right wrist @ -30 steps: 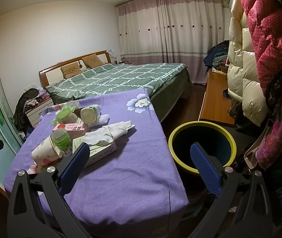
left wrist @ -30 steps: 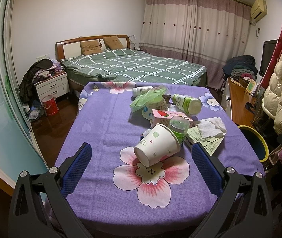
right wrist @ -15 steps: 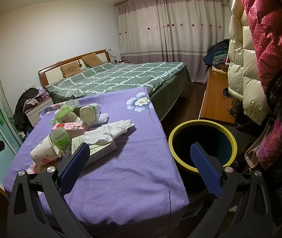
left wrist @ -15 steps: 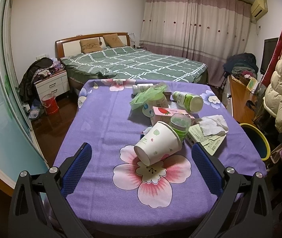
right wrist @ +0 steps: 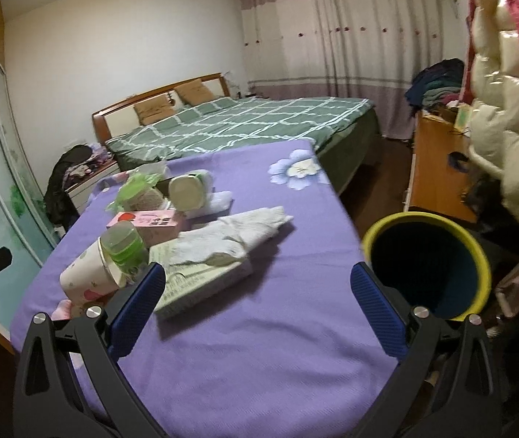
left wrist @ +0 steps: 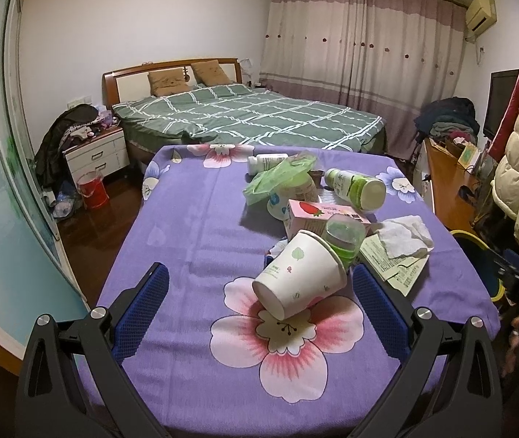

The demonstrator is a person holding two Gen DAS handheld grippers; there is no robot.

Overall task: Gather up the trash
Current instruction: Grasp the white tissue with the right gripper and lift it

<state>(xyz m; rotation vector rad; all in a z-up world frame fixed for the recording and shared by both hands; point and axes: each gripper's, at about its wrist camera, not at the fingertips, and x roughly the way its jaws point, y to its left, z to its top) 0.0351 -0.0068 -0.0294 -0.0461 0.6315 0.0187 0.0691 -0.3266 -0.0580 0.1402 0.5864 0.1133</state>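
- Since a moment ago, the right gripper [right wrist: 257, 303] has swung left toward the litter, so the flat box now lies just past its left finger; the left gripper [left wrist: 259, 304] has edged nearer the paper cup.
- Left gripper: jaws spread wide, holding nothing, hovering over the purple flowered worktop [left wrist: 193, 226].
- Between its blue fingers and just beyond lies a white paper cup [left wrist: 297, 273] on its side, mouth pointing away, base over a large pink flower print.
- Touching the cup's rim is a clear green plastic cup [left wrist: 345, 239], with a pink strawberry carton [left wrist: 319, 215] behind it.
- Farther back are a green plastic bag [left wrist: 277, 179] and a tipped white-and-green bottle [left wrist: 356, 188].
- To the right, a crumpled white tissue [left wrist: 403, 235] rests on a flat pale-green box [left wrist: 392, 264].
- Right gripper: jaws also wide apart and empty, above the worktop's near right part.
- A yellow-rimmed bin [right wrist: 425, 264] stands on the floor just beside the worktop's right edge.
- A bed [right wrist: 244, 124] with a green checked cover fills the background.
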